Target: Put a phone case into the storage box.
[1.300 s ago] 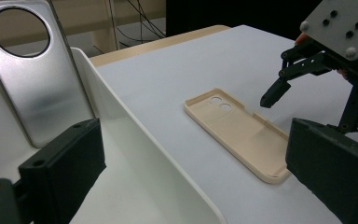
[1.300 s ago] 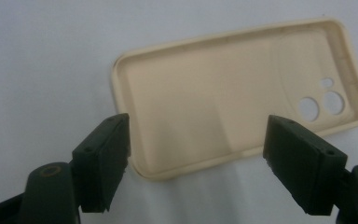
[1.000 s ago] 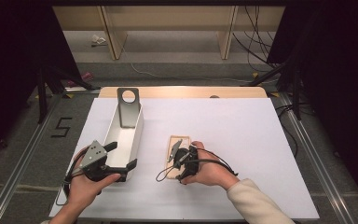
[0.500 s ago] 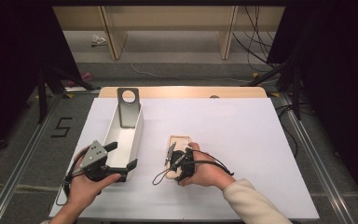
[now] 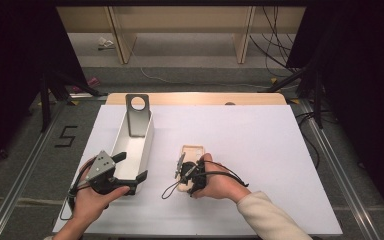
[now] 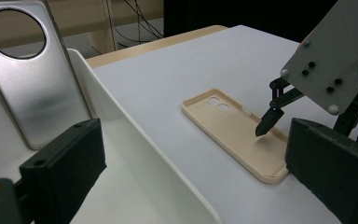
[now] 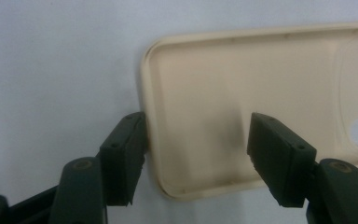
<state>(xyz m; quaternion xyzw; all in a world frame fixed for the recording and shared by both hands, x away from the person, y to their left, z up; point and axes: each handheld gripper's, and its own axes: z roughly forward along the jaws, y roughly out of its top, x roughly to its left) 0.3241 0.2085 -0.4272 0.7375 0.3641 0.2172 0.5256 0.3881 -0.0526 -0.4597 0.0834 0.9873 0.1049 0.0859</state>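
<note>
Phone case [image 5: 192, 159] lies flat near desk [image 5: 260, 150] front edge, long axis running front to back. Right gripper [image 7: 196, 158] nearer: fingers [image 7: 123, 154] apart, straddling case's near corner, one outside rim. Left gripper [image 5: 130, 167] fingers apart, astride white tray [image 5: 130, 145] end.

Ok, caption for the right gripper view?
Open right gripper straddles the short end wall of a beige phone case on white table.
</note>
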